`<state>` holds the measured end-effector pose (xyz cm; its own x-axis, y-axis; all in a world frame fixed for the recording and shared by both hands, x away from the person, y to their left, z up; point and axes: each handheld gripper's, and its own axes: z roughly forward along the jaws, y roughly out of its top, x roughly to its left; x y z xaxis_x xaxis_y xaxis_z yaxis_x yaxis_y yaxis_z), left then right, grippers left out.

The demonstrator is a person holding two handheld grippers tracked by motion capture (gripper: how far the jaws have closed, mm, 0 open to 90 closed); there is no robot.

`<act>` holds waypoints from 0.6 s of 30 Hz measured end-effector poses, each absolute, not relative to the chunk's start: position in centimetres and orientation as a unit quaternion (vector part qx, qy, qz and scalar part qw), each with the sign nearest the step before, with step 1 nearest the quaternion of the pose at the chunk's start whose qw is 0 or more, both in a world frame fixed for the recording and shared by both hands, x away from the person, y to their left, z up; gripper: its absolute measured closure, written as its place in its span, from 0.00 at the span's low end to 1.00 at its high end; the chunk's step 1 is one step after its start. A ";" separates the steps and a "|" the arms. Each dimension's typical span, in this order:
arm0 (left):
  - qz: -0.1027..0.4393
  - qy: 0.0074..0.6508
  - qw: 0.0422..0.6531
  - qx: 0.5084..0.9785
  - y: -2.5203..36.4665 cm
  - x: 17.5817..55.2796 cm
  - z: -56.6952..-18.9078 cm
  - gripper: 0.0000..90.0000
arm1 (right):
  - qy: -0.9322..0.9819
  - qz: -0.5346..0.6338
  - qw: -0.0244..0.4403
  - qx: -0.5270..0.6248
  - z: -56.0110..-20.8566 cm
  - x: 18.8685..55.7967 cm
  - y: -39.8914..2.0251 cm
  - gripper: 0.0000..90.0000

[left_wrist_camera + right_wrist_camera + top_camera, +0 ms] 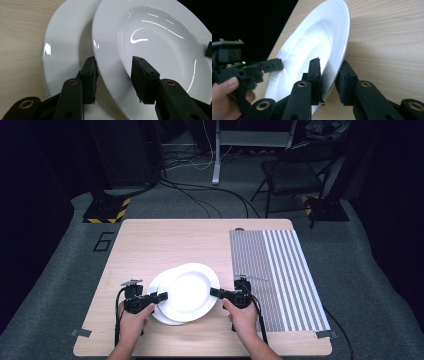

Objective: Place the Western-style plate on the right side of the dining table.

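Observation:
Two white plates lie overlapped near the front of the wooden table [150, 245]. The upper plate [190, 292] [155, 50] [312, 45] rests partly on the lower plate [159, 314] [65, 50]. My left gripper [162, 296] [113, 60] comes in from the left. One jaw is under the upper plate's rim, the other on its top face, and they look shut on it. My right gripper [215, 293] [330, 62] straddles the opposite rim, with a thin gap at the outer jaw. The left gripper [274, 65] also appears across the plate in the right gripper view.
A grey-and-white striped mat [280, 270] covers the table's right part, just beside my right hand. Behind the table are a folding chair [295, 170], stand legs and cables on the floor. Bare wood lies beyond the plates towards the far edge.

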<state>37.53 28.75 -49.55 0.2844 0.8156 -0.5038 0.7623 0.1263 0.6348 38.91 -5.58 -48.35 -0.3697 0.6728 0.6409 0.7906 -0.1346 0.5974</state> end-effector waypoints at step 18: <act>0.073 0.586 0.477 0.651 29.3 36.6 -47.6 0.63 | -0.694 -0.489 -0.006 -0.528 -47.2 38.6 -3.6 0.65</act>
<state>36.62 29.32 -47.56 0.3036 0.8324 -0.4637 0.6934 0.1407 0.7066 38.58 -3.56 -47.22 -0.4418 0.7388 0.5089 0.7277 -0.0365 0.6849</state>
